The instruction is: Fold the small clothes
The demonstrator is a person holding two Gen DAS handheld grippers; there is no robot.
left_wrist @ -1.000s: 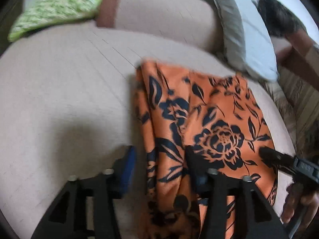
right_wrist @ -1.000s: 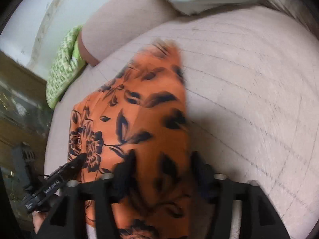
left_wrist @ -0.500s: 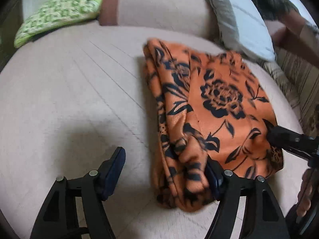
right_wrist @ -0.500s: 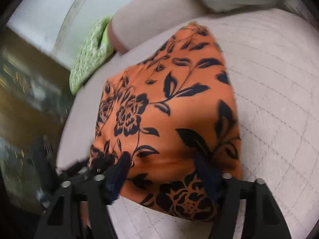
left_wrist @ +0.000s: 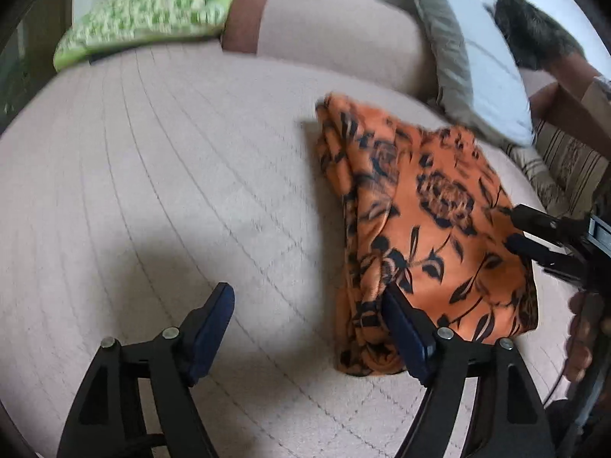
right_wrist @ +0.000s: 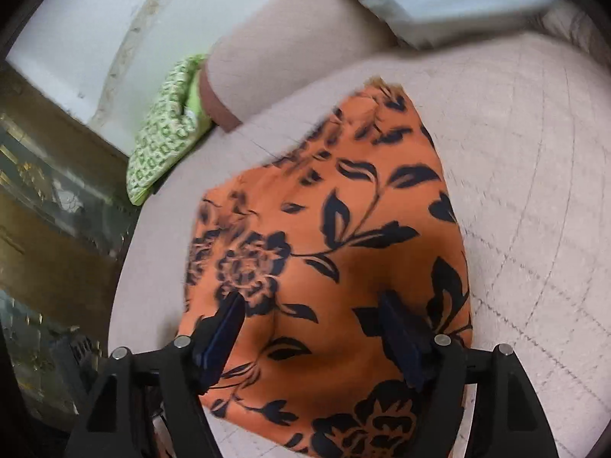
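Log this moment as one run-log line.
garment: orange floral cloth folded on bed | left claw: open, just opening | right claw: open, just opening

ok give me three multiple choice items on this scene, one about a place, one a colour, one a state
1. Where does the green patterned cushion lie in the left wrist view?
A. at the far left, beside the bolster
B. on top of the folded garment
C. between the left gripper's fingers

2. What colours is the folded garment?
A. plain white
B. orange with a dark floral print
C. green and white checks

3. How does the left gripper stand?
A. clamped on the cushion
B. shut on nothing
C. open, with only quilted cover between its fingers

Answers: 1 A, the cushion sits at the far end of the cover, against the bolster. 2 B, dark flowers and leaves run across orange cloth. 3 C, its jaws have just been opening and the pads stand wide apart, the garment lying off to one side.
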